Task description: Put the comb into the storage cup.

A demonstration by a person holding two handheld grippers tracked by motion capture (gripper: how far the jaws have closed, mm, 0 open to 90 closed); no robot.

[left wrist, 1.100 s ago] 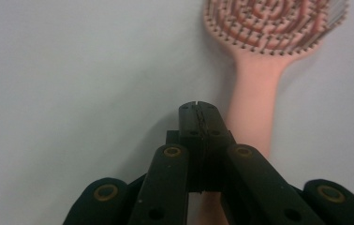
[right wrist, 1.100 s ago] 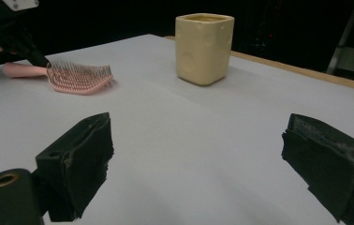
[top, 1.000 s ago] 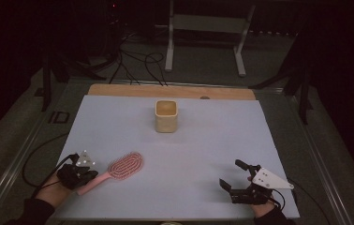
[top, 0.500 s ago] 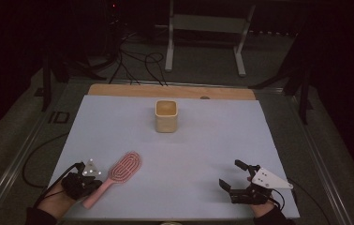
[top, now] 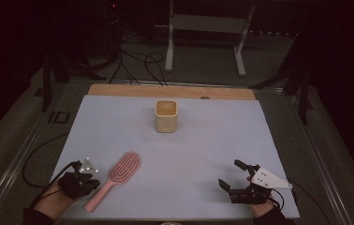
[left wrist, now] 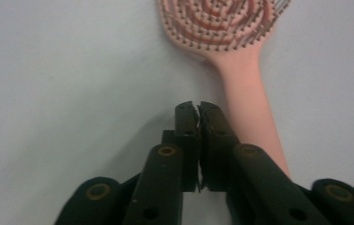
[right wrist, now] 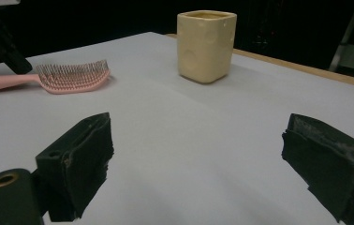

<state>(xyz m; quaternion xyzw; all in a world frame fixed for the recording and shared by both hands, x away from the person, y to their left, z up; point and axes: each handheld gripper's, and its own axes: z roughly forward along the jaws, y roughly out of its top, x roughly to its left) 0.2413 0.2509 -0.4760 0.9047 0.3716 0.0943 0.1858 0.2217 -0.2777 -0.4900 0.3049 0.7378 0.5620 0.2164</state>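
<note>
Dark room, pale surface [top: 175, 159]. Pink hairbrush [top: 114, 180] lies near-left of the cream cup [top: 166, 116], long axis diagonal, handle end toward the person. Left tongs [left wrist: 197, 112] pressed together, empty, just beside the handle w/ tips alongside it. Right tongs [right wrist: 198, 159] wide apart, empty, well off to the cup's near-right. Left hand is nearer.

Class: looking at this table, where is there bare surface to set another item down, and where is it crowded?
Bare: the wide stretch of table between the yellow cup and the right gripper, plus both far corners beside the cup. Crowded: the near left corner, where the shut left gripper sits beside the pink hairbrush handle.
</note>
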